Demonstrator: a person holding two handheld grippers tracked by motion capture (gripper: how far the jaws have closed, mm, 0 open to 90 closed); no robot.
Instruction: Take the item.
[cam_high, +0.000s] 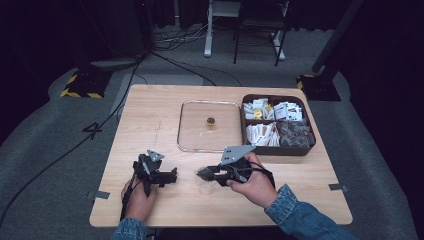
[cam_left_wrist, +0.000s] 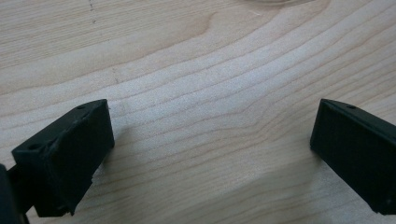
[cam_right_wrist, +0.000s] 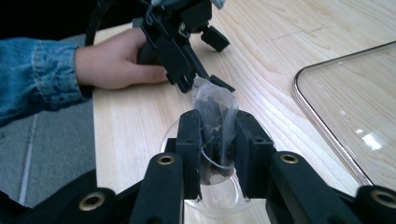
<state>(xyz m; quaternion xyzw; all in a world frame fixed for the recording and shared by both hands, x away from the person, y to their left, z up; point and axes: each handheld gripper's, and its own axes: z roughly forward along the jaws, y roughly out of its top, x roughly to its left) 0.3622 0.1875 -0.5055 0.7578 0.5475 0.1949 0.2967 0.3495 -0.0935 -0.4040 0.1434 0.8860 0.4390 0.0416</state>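
My right gripper (cam_right_wrist: 218, 140) is shut on a small clear packet (cam_right_wrist: 215, 105) with dark contents. The packet stands up between the jaws, just above a small clear cup (cam_right_wrist: 219, 198) on the wooden table. In the high view the right gripper (cam_high: 202, 173) points left at the table's front middle, with the cup (cam_high: 206, 187) under its tip. To the left, my left gripper (cam_high: 170, 176) rests low over the wood. Its jaws (cam_left_wrist: 212, 154) stand wide apart with bare wood between them. The left gripper (cam_right_wrist: 217, 60) also appears beyond the packet, held by a hand in a denim sleeve.
A clear square lid (cam_high: 179, 135) with a gold knob (cam_high: 211, 121) lies at the table's middle. Right of it stands a dark compartment box (cam_high: 305, 150) holding several white and dark packets. The lid's edge (cam_right_wrist: 327, 130) runs close on the right.
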